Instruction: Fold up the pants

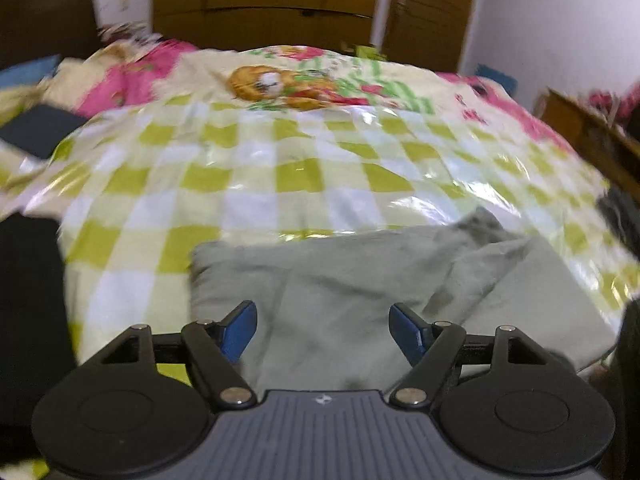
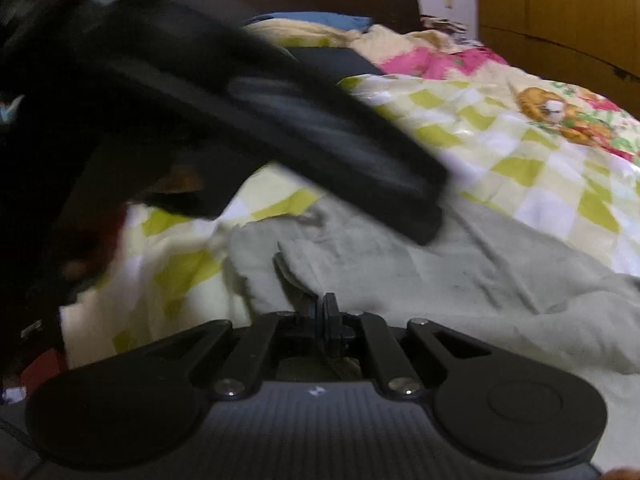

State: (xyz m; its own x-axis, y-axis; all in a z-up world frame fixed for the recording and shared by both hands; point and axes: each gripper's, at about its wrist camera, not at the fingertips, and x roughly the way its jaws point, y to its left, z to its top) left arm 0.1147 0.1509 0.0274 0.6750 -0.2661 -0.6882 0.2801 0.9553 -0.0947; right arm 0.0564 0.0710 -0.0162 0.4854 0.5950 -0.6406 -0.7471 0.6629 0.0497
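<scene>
Pants: grey-green pants (image 1: pixel 360 280) lie on the bed, partly folded, at the near edge of the checked cover; the right wrist view shows them (image 2: pixel 440 280) spread with creases running across the cloth.
Bed: a bed covered by a glossy green-and-white checked sheet (image 1: pixel 248 184), with a cartoon-print quilt (image 1: pixel 280 84) farther back.
Left gripper: the left gripper (image 1: pixel 323 330) hangs over the pants, pointing downward at a slant.
Left fingers: the blue-tipped fingers (image 1: pixel 240 330) stand wide apart with nothing between them; only the cloth lies beneath, and whether they touch it cannot be told.
Right gripper: the right gripper (image 2: pixel 323 316) sits low at a near edge of the pants.
Right fingers: pressed together, pinching a fold of the grey-green cloth that rises between them.
Left gripper seen from the right: a dark, blurred body (image 2: pixel 280 120) crosses the upper left of the right wrist view, above the pants.
Background: wooden wardrobe doors (image 1: pixel 264 0) and a white wall (image 1: pixel 560 20) behind the bed.
Dark item: a flat dark object (image 1: pixel 40 130) lies at the far left of the bed; what it is cannot be told.
</scene>
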